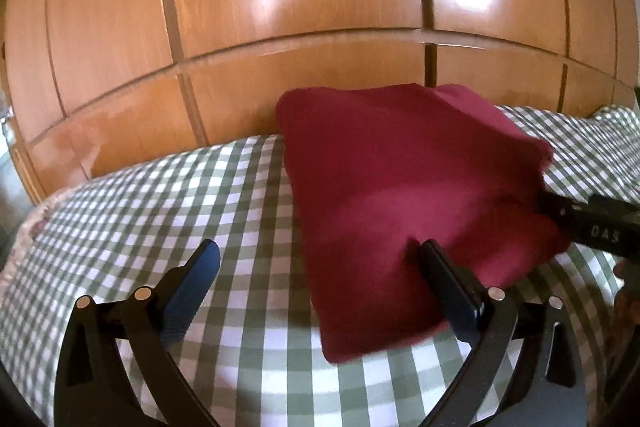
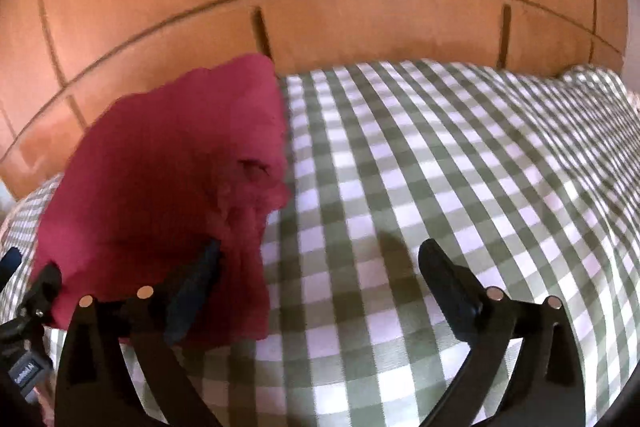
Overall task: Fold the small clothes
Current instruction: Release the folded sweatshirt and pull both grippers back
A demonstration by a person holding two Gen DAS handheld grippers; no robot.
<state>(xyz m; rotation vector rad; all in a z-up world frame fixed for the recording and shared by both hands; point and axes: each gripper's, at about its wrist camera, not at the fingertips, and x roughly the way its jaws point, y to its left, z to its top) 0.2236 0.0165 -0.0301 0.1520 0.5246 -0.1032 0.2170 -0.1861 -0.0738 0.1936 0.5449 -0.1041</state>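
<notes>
Folded dark-red cloth garment (image 1: pixel 404 179) lies on green-and-white checked bed cover (image 1: pixel 160 211), glossy wooden wardrobe (image 1: pixel 240 7) behind. Left gripper (image 1: pixel 320 259) fingers released, spread over its near-left corner. Right gripper (image 2: pixel 320 259) fingers released, gripping nothing.

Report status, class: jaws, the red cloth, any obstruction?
Left gripper open, right gripper open, nothing held. Red cloth lies folded on the checked bedsheet. Nothing in the way.
</notes>
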